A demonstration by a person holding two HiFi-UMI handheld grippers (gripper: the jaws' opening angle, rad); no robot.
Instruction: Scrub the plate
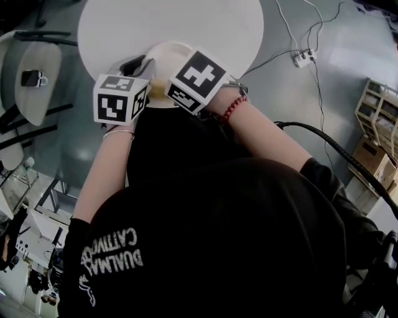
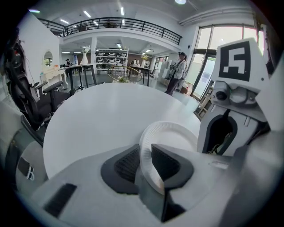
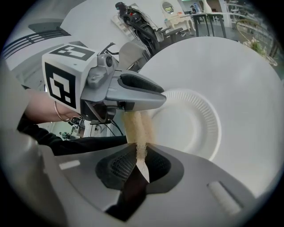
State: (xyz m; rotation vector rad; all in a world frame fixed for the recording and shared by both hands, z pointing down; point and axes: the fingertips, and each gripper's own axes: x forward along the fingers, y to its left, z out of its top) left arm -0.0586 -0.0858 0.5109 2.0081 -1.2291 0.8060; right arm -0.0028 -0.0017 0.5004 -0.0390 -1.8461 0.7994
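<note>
Open-plan office hall, mezzanine railing (image 2: pixel 120 24), tall glazed entrance (image 2: pixel 206 62), black office chair (image 2: pixel 22 95), ceiling strip lights (image 2: pixel 122 11)

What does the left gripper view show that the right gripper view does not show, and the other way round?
Only the left gripper view: the left gripper with its jaws closed on the rim of the paper plate, and a person standing far beyond the round white table.
Only the right gripper view: the right gripper pinching a tan scrubbing pad.
Both: the plate lying on the table.

Left gripper (image 1: pixel 134 64), right gripper (image 1: pixel 163 84) at plate (image 1: pixel 171 54)
</note>
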